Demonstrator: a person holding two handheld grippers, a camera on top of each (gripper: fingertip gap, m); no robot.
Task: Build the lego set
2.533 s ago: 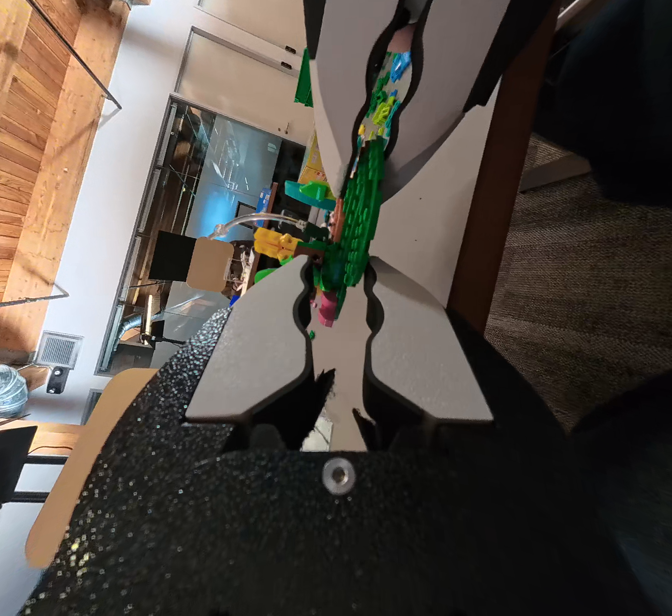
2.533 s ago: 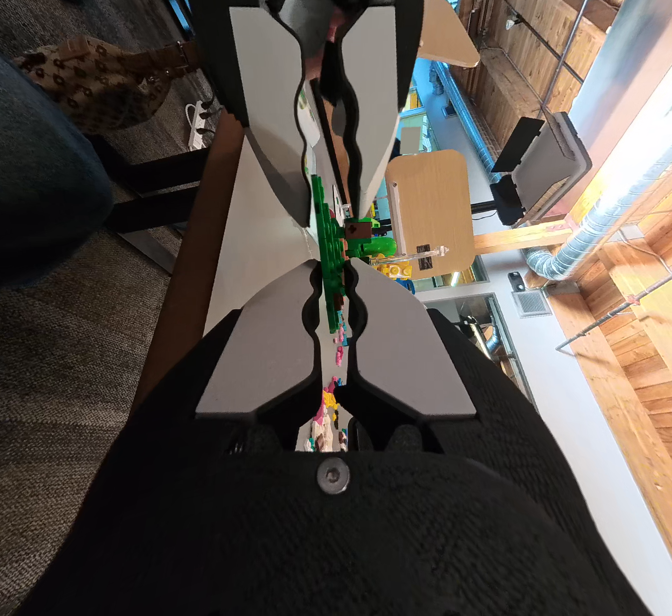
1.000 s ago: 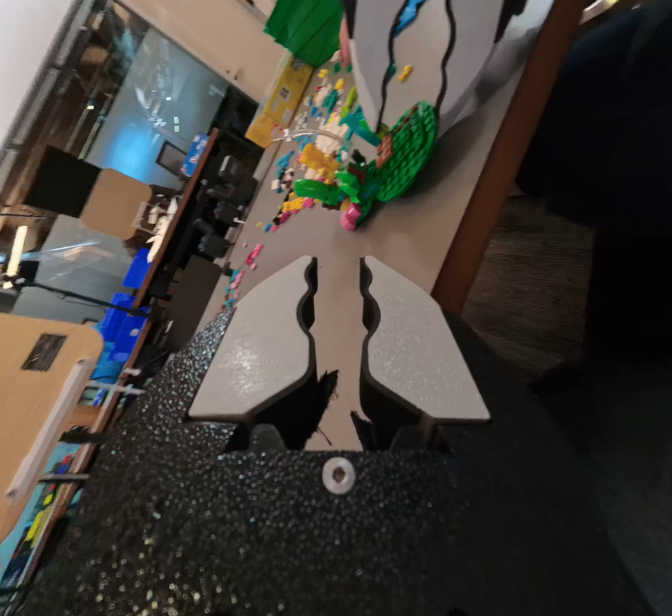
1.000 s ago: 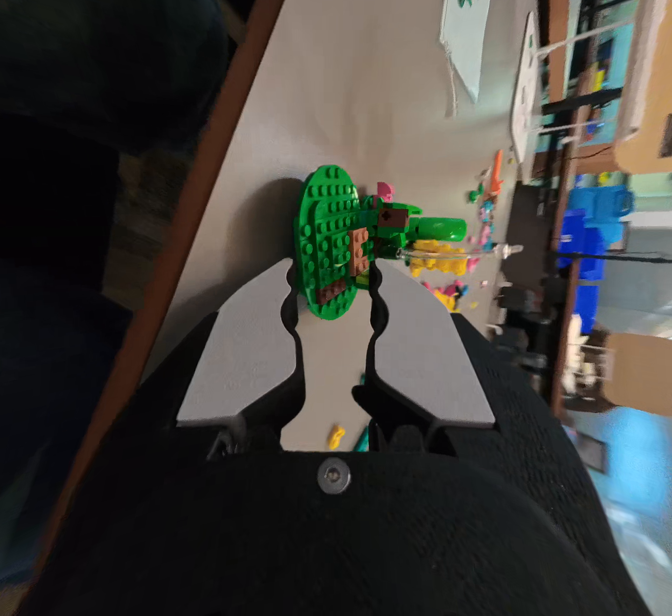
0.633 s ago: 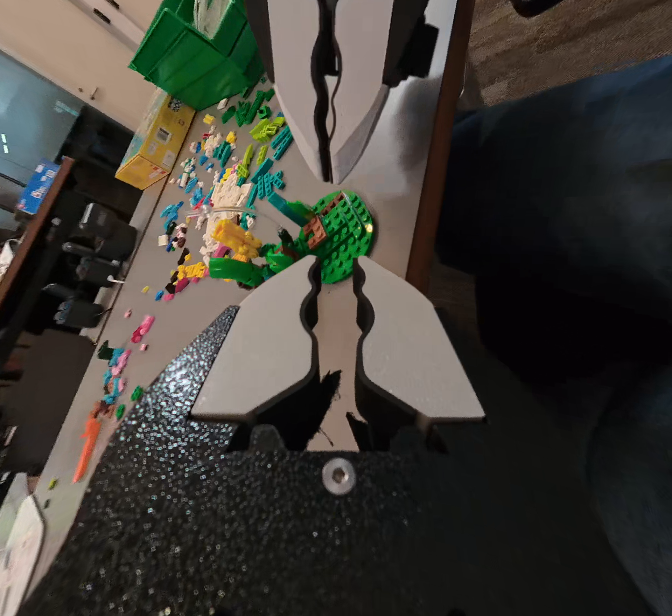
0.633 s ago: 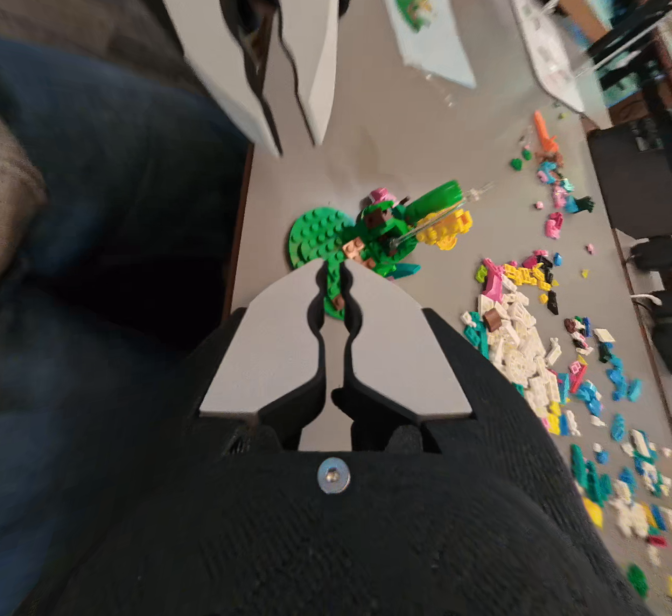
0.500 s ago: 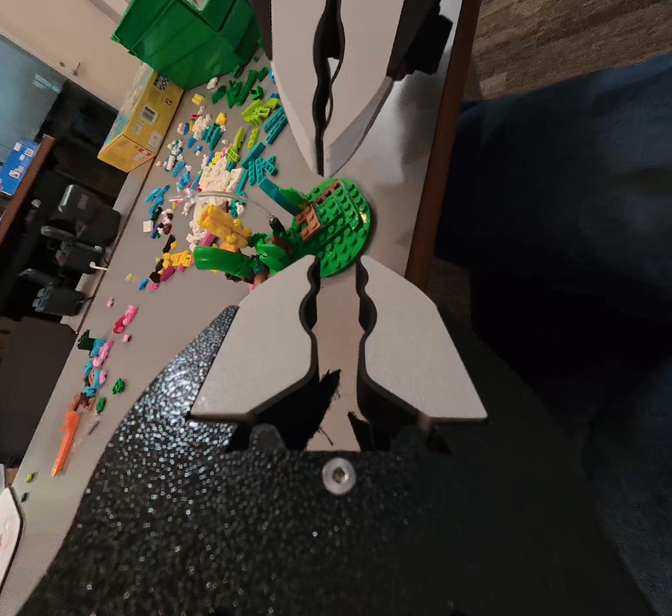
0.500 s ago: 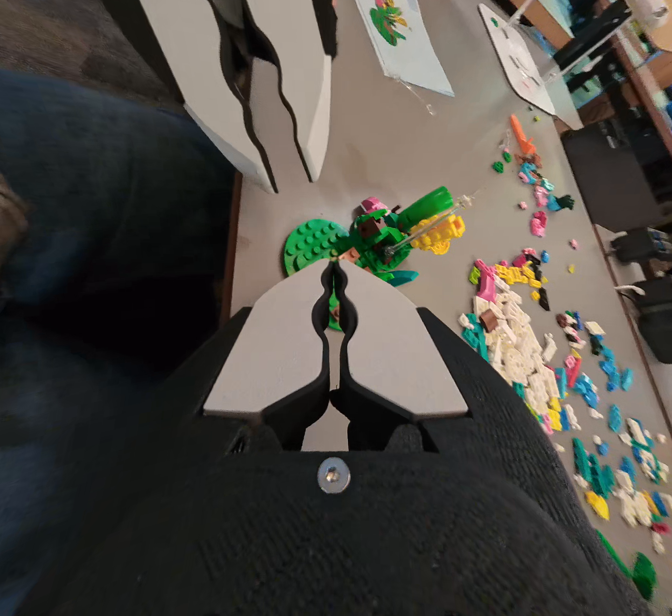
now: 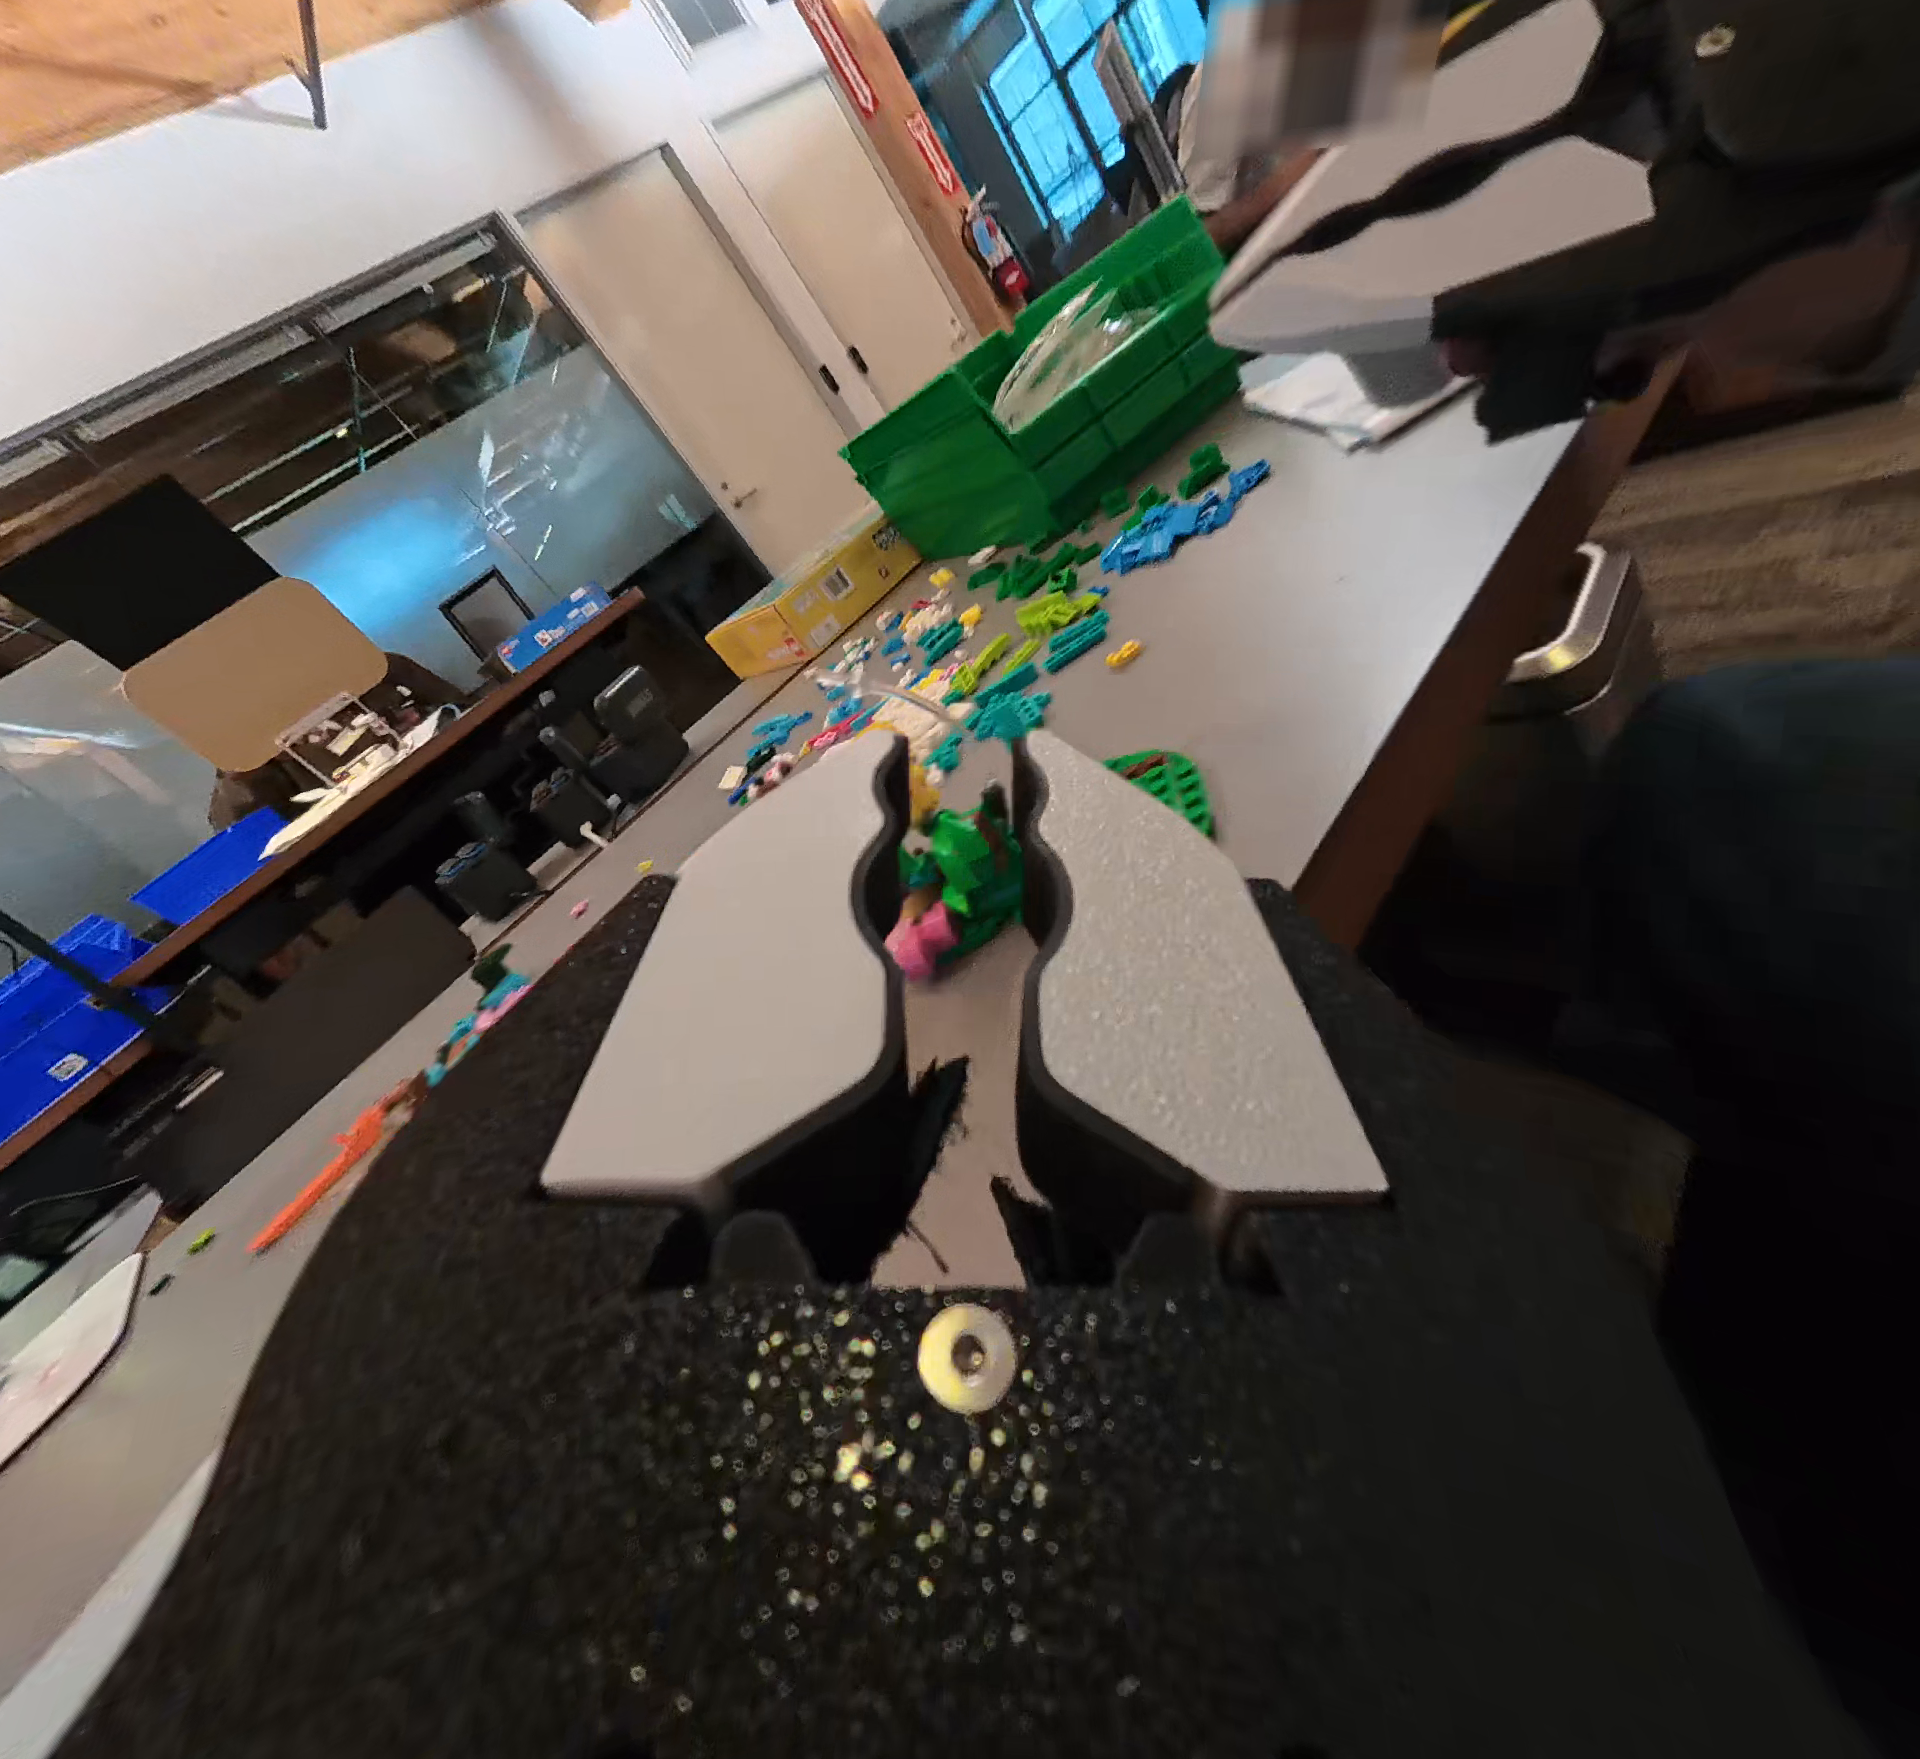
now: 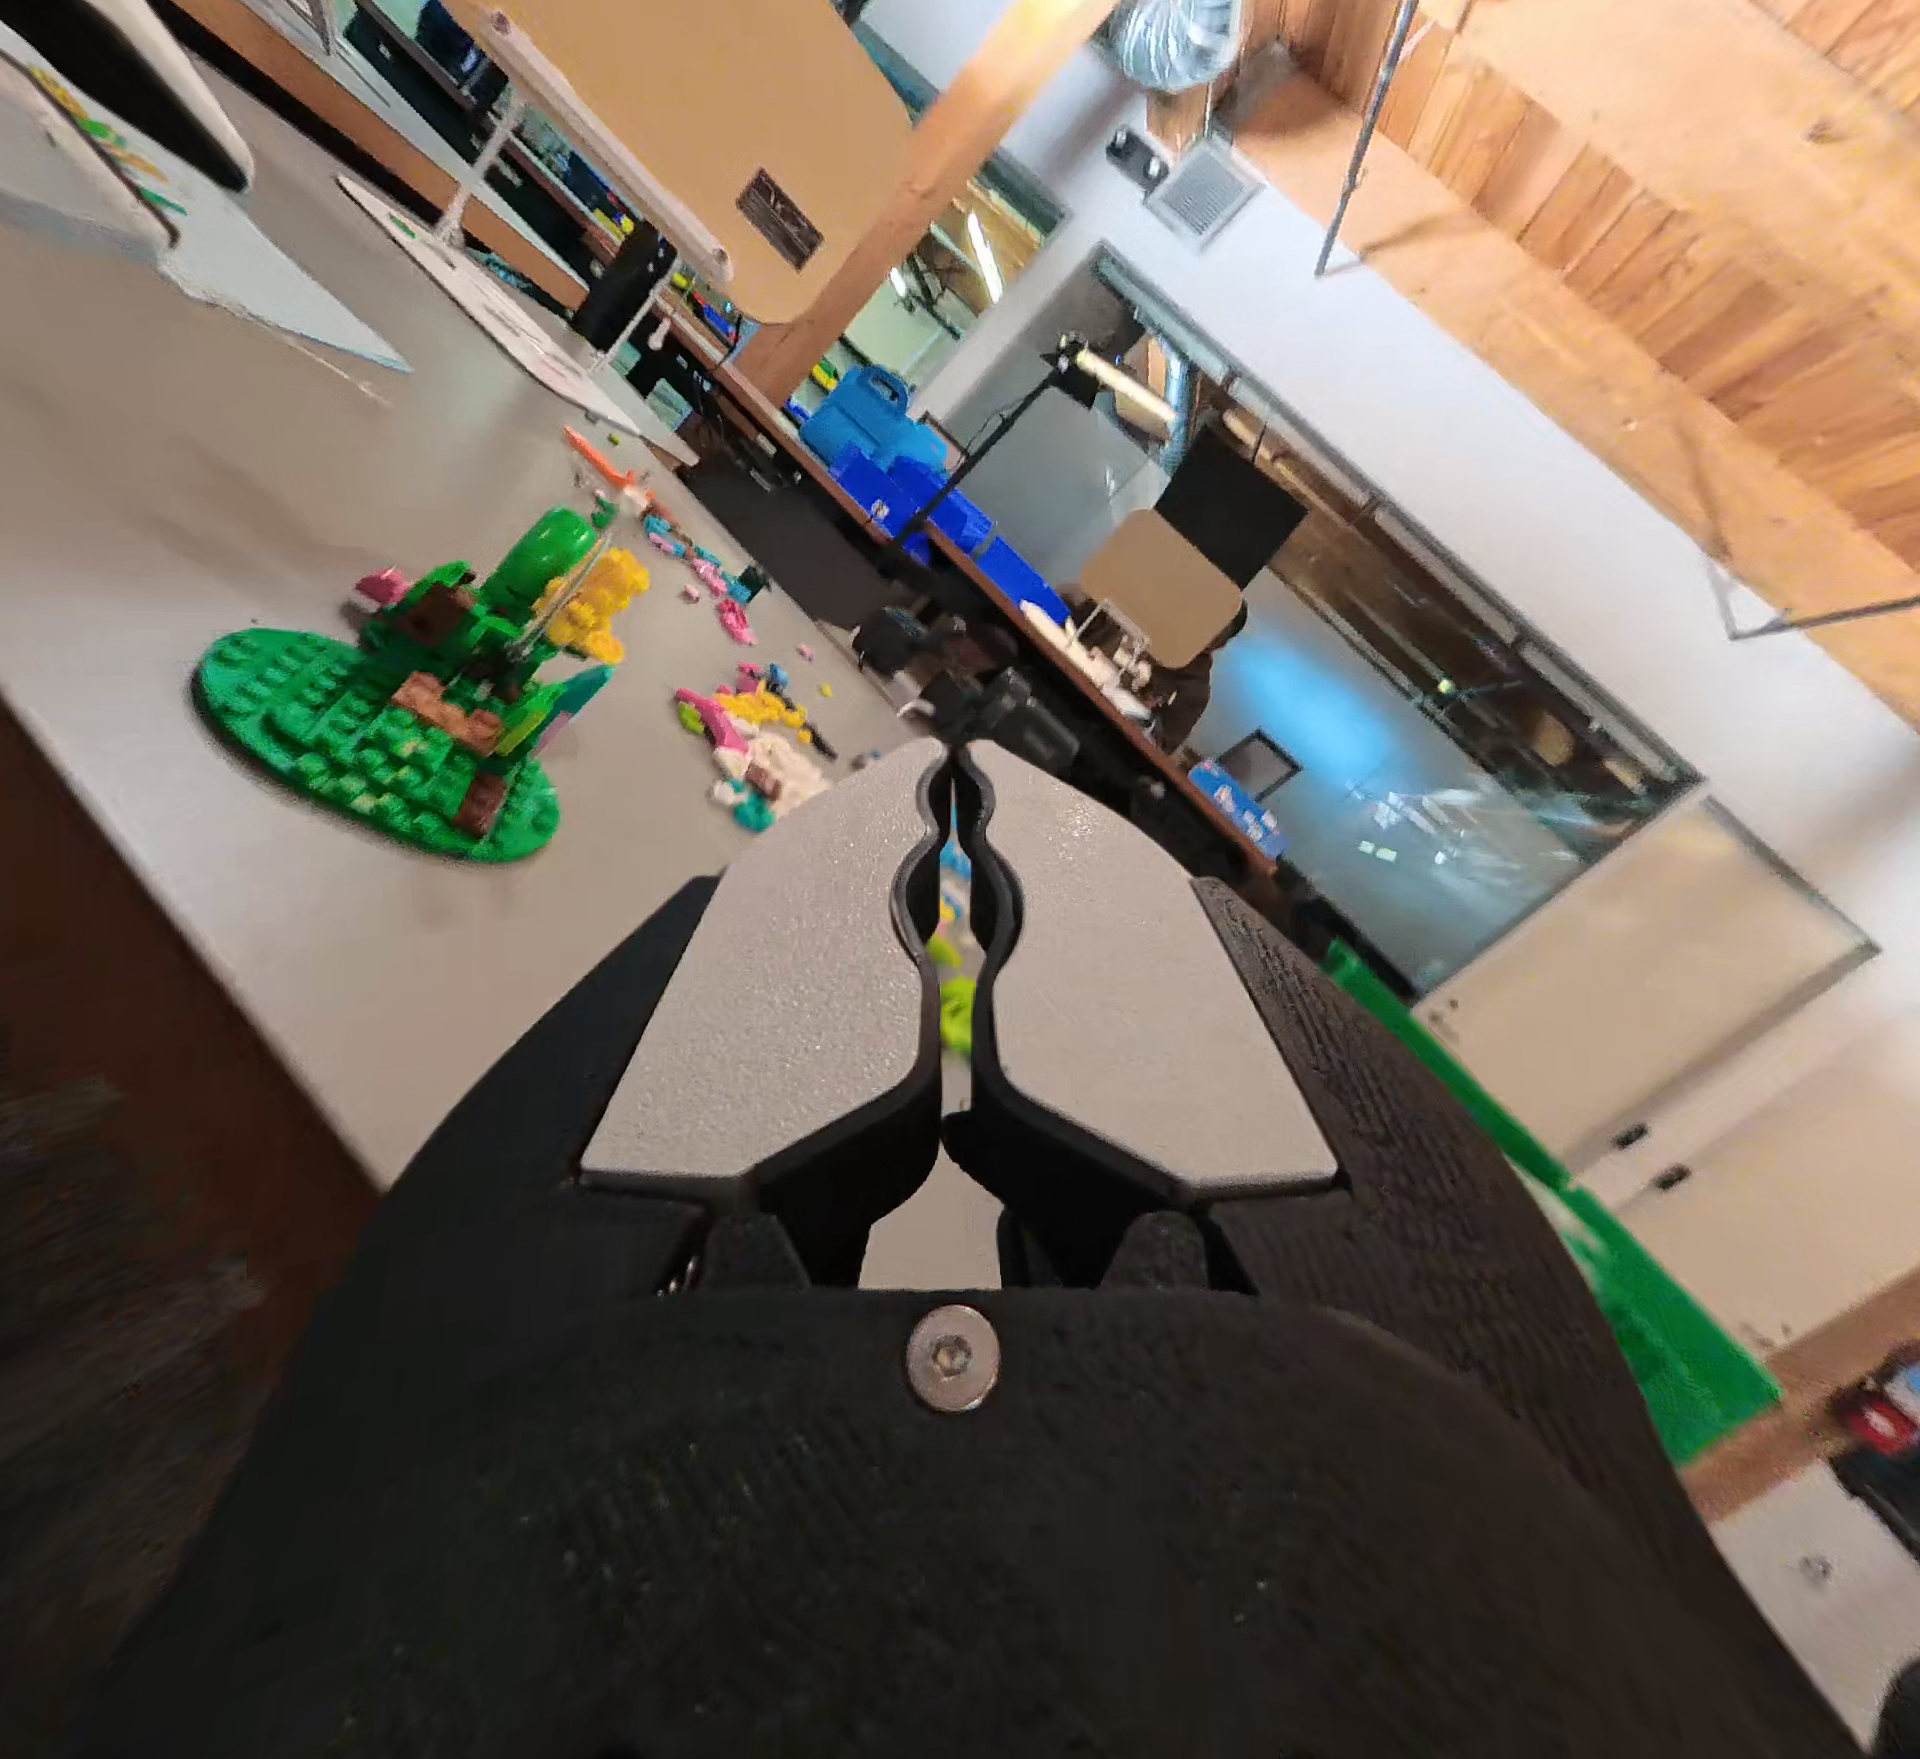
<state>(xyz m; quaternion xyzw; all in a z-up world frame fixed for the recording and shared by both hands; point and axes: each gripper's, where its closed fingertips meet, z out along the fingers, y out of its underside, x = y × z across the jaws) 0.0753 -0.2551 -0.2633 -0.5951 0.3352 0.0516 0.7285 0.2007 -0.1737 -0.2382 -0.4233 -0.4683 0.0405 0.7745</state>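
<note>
Each gripper is a black, rough-textured body with two flat pale-grey fingers edged in black, their inner edges cut in a wavy outline. The left gripper (image 9: 954, 764) has a glittery speckled shell and a round silver screw at its centre; the right gripper (image 10: 951, 753) has a finely ribbed shell and a silver hex screw.

Our left gripper (image 9: 954, 753) points forward and slightly down, its two grey fingers (image 9: 769, 961) standing a little apart, with a narrow gap running from root to tip. Nothing is pressed between them. Our right gripper (image 10: 951, 753) is tilted, and its grey fingers (image 10: 790, 982) meet at the tips, closed on nothing. From the left wrist view we see that right gripper (image 9: 1236, 281) again, up at the far right, fingers together and pointing left.
</note>
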